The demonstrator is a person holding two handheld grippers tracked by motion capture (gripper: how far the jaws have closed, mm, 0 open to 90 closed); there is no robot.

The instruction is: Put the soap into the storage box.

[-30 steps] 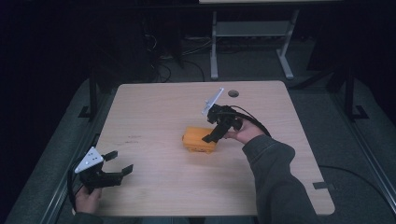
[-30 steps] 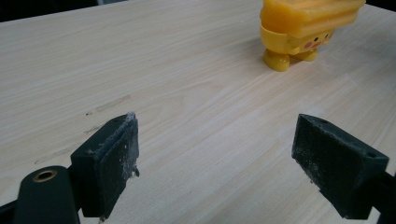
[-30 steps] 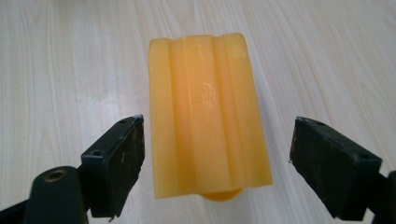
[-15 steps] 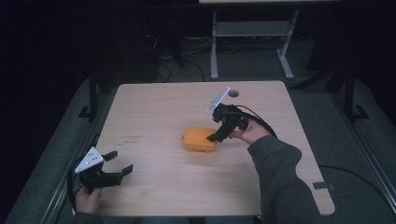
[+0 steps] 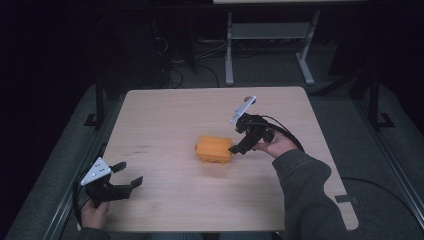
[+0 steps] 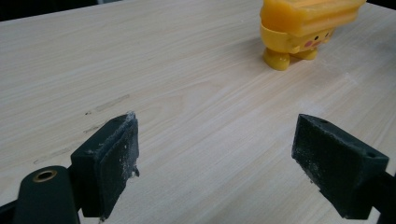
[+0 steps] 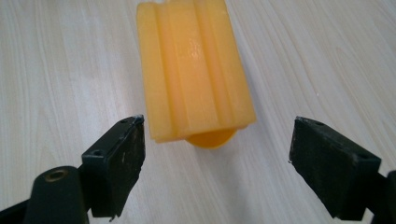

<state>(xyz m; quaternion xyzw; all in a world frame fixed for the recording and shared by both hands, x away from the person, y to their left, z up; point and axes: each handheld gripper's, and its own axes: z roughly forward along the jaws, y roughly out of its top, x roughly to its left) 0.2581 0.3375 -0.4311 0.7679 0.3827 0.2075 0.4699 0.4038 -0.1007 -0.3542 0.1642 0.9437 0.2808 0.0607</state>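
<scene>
My right gripper hangs just beside the near end of the orange toy box, jaws spread wide and holding nothing. The box sits mid-table on its stubby feet. My left gripper rests near the front-left corner, jaws wide too.

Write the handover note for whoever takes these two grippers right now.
Right gripper: open, at the right end of the yellow box, jaws apart on either side of that end, not touching it as far as the right gripper view shows.
Left gripper: open, holding nothing, low over the near left corner of the table, well apart from the box.
Box: near the table's middle, standing on its small feet, a face printed on one side.
Done: nothing is gripped yet.
Left: probably close the right gripper on the box; what follows I cannot tell.
</scene>
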